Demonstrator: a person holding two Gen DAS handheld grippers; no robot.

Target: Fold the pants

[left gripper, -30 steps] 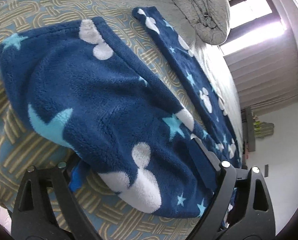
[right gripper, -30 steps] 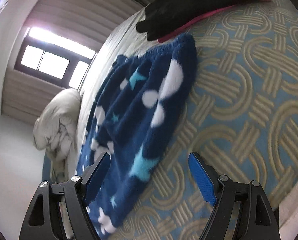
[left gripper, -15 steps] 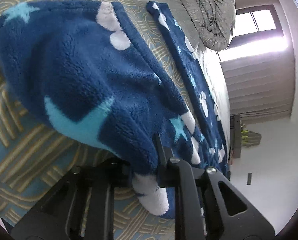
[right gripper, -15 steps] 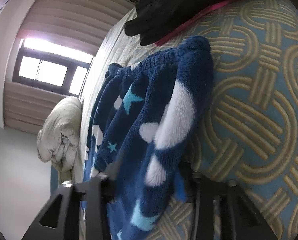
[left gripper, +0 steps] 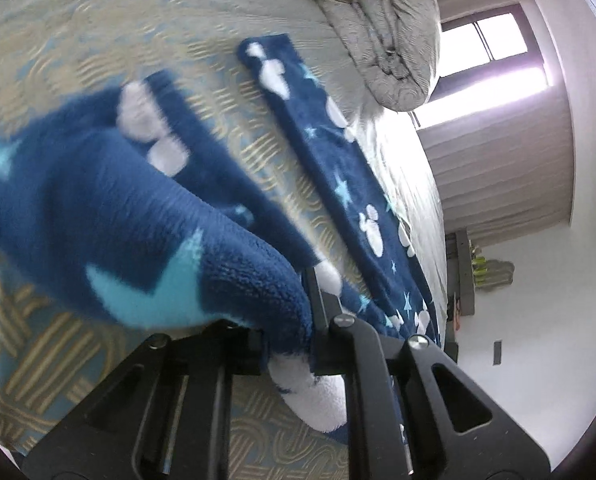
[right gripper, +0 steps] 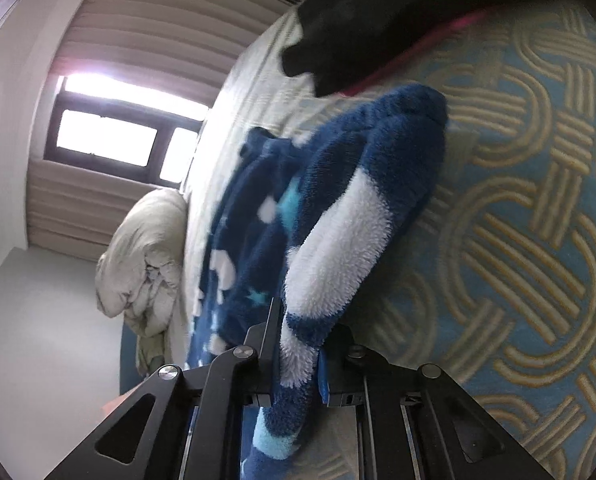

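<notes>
Item: left gripper (left gripper: pixel 288 344). Fingers clenched on a fold of the pants (left gripper: pixel 146 232); fleece bulges above the jaws and a white tuft hangs below them. No motion to report for these jaws beyond the clamp.

Item: right gripper (right gripper: pixel 298 360). Fingers have just been closing, and now grip a bunched edge of the same garment (right gripper: pixel 337 216), a white-patched ridge rising straight out of the jaws.

Item: pants, dark blue fleece with white blobs and pale blue stars. Location: on the bed (left gripper: pixel 98 40), near edge, both gripped parts lifted clear of the patterned bedspread (right gripper: pixel 517 240). One leg (left gripper: pixel 337 152) lies flat and stretched toward the far end of the bed; the other is gathered up at the left gripper.

Item: rolled grey duvet (left gripper: pixel 381 28), far end of the bed, apart from the pants.

Item: black garment with pink edge (right gripper: pixel 369 20), far corner, just beyond the waistband in the right wrist view.

Status, judged: grasp secured at two points; no fold laid yet. Remaining: bring one leg over the other, then fold along the length and release.
</notes>
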